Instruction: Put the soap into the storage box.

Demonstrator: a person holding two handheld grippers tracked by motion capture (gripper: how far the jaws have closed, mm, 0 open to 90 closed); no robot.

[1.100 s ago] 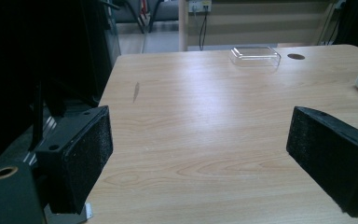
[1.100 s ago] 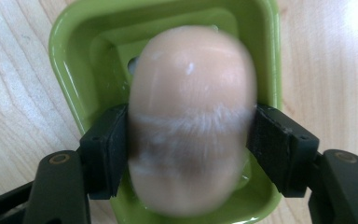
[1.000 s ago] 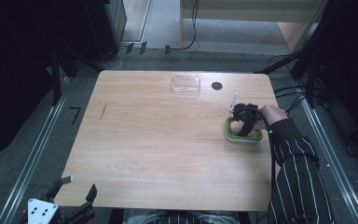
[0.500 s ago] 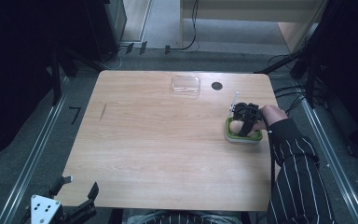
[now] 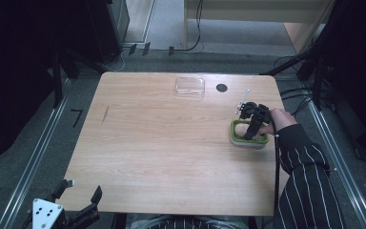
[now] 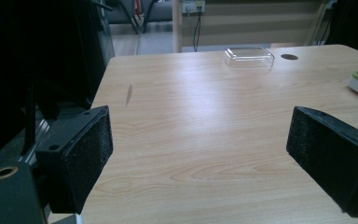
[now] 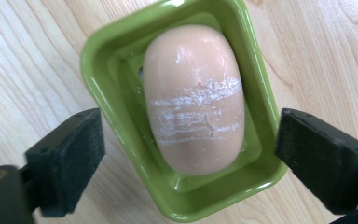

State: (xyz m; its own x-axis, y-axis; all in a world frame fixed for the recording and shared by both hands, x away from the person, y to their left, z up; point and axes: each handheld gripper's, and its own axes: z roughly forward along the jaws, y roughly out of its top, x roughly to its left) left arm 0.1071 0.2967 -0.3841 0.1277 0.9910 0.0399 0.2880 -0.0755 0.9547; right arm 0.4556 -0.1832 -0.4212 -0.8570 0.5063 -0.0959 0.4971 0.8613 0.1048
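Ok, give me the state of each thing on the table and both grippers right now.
Green rectangular plastic tray: upright, holds the bun.
Pale oval bun: lying in the tray, unheld.
Clear plastic lid: lying at the far edge, apart.
Right gripper: open, jaws just opened, straddling the tray.
Left gripper: open, nothing between its jaws.

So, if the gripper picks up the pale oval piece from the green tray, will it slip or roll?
Probably slippery: the oval piece looks smooth and glossy. Its rounded ends suggest it could roll on the table once out of the green tray. The scuffed white bands may mean the surface marks easily.
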